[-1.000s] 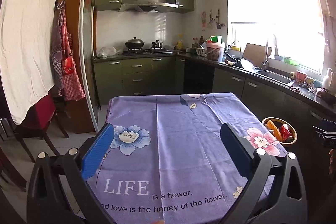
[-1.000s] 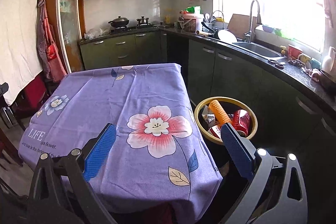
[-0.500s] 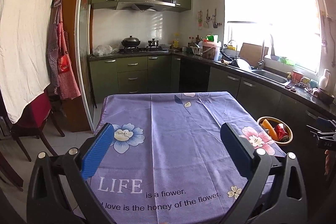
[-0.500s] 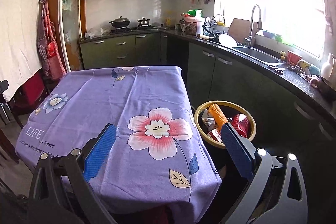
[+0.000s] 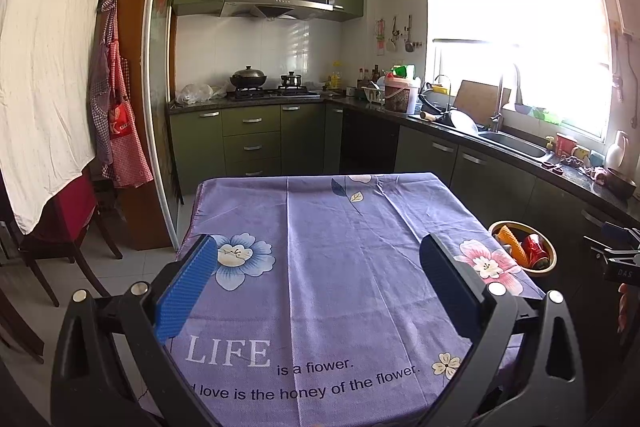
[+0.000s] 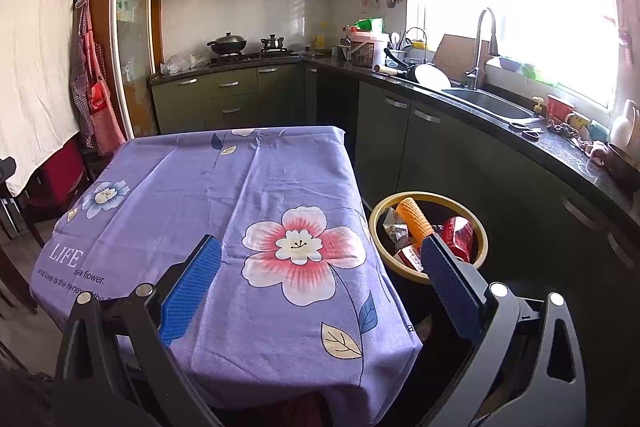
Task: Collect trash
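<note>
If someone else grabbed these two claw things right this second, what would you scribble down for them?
Left gripper: open, empty, held over the purple tablecloth.
Right gripper: open, empty, above the table's near right corner.
Trash: all in the yellow-rimmed bin on the floor right of the table: an orange ribbed piece, red can, crumpled wrapper, red-and-white packet.
Done: no trash visible on the tablecloth.
Left: seemingly nothing; check spots the cameras don't show.
</note>
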The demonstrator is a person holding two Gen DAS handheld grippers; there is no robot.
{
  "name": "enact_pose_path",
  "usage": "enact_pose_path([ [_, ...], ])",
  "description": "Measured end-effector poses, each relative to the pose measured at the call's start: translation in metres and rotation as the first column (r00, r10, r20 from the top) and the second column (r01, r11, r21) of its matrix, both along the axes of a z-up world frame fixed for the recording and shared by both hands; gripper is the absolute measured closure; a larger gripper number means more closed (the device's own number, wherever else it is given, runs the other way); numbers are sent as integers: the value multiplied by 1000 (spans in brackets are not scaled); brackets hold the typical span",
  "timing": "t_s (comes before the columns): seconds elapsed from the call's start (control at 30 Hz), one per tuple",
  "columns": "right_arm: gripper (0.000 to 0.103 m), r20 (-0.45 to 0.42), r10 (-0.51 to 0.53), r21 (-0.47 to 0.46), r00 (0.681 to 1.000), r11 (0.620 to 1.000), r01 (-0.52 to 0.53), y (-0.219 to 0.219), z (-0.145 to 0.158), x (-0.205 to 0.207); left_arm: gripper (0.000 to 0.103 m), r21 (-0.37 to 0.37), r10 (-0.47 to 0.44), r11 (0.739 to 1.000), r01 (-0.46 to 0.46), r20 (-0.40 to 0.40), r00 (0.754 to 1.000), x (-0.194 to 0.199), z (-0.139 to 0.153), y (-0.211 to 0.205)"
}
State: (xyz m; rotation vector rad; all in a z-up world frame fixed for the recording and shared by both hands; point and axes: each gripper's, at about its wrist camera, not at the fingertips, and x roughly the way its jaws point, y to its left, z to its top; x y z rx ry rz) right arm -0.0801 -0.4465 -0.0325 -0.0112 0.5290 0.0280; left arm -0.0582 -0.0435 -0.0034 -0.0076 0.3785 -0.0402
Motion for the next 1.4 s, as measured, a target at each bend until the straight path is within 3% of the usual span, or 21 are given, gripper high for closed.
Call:
enact_pose_path([
  [1.4,5,-9,7,6,1000,1000,-7,4,-7,1,7,-10,-15,1000,15,-9,1000,-1,-7,0],
])
